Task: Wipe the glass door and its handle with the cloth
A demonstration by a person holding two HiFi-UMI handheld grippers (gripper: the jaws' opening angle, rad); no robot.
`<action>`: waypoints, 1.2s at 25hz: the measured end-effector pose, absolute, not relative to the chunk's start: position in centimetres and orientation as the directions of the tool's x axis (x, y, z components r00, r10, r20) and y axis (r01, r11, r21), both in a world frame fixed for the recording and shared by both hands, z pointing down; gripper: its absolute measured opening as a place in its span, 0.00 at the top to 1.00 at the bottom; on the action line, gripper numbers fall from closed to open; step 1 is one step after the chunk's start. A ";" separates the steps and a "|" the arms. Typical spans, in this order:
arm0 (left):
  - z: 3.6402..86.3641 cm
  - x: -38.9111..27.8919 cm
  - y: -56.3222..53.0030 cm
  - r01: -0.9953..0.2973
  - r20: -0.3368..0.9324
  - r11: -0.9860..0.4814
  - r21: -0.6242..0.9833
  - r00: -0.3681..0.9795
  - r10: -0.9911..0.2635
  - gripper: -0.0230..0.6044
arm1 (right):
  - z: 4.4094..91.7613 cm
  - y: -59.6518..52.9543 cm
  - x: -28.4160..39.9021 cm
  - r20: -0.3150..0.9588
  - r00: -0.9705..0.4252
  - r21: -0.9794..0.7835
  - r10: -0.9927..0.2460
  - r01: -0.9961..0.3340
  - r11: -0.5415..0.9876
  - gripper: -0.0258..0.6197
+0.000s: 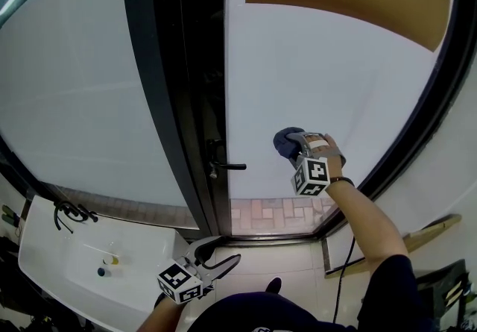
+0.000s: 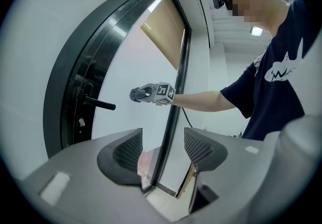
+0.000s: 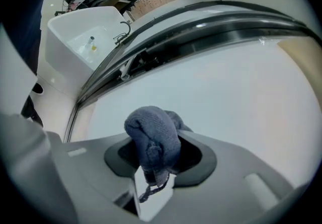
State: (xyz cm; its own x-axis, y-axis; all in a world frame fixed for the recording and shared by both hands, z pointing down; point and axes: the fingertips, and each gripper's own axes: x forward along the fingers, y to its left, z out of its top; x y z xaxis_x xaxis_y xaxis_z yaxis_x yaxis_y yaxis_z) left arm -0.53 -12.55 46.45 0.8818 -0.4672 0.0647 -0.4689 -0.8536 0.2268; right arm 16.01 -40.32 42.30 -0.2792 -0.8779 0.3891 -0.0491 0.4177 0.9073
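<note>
Bunched blue cloth [image 1: 286, 142] apparently against glass door [image 1: 320, 77]

No word, brand or number can be read anywhere. The left gripper [image 1: 220, 252] and the right gripper [image 1: 292, 145] carry only black-and-white square markers [image 1: 314, 174] (patterns, not letters). The person's dark shirt [image 2: 282, 102] bears a white shark shape, with no legible lettering.

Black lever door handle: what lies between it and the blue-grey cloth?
Only the bare frosted glass door, per the head view; the right gripper holds the blue-grey cloth.
</note>
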 end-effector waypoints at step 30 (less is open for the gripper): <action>46.5 -1.8 -12.1 -0.521 0.051 -0.821 0.233 0.850 -0.525 0.56 | 43.5 -40.8 0.4 0.447 -0.451 0.865 -0.773 -0.004 0.502 0.73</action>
